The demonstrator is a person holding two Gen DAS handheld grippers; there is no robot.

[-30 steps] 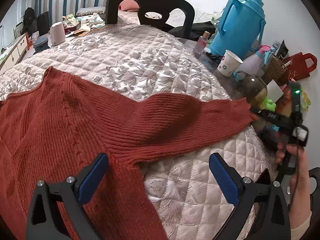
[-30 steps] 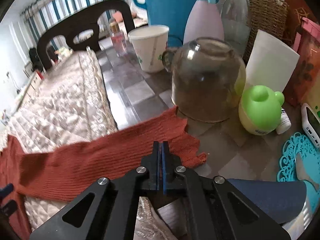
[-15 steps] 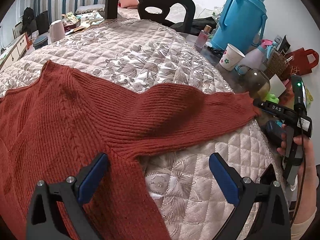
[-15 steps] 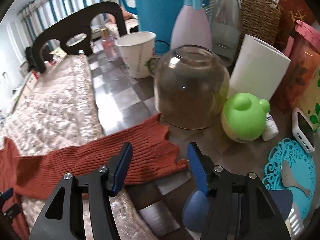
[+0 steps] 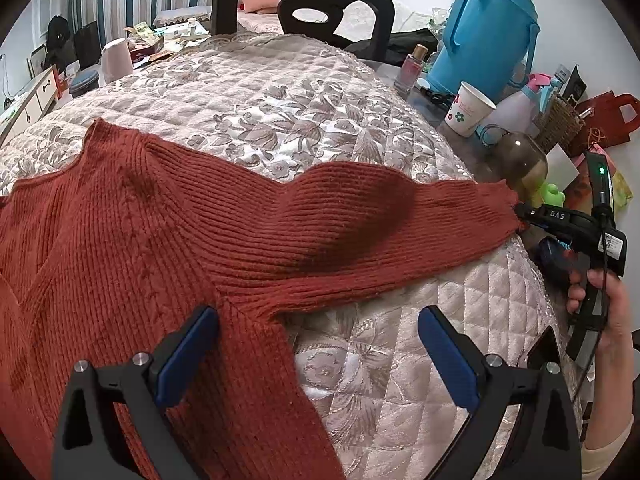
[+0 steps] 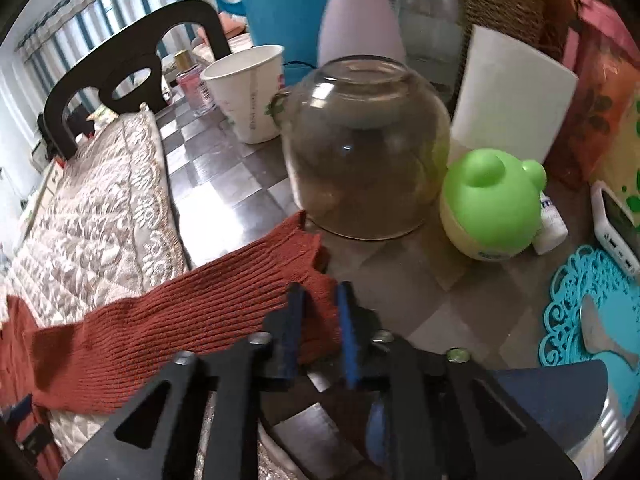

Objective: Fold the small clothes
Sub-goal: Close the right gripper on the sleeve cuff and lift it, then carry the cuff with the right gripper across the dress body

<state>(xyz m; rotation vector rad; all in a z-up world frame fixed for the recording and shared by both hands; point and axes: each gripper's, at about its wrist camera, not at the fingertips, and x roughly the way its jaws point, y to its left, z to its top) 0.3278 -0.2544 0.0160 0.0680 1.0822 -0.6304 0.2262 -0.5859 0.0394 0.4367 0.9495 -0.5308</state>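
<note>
surface: quilted cover (image 5: 304, 120) | on it: rust sweater (image 5: 160, 232)

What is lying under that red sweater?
The red sweater lies on a quilted floral cover; its cuff reaches onto the checkered tabletop. Whatever the knit itself hides cannot be seen.

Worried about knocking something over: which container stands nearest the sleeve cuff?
The glass jar, its base right beside the cuff; paper cup and blue thermos stand farther back.
</note>
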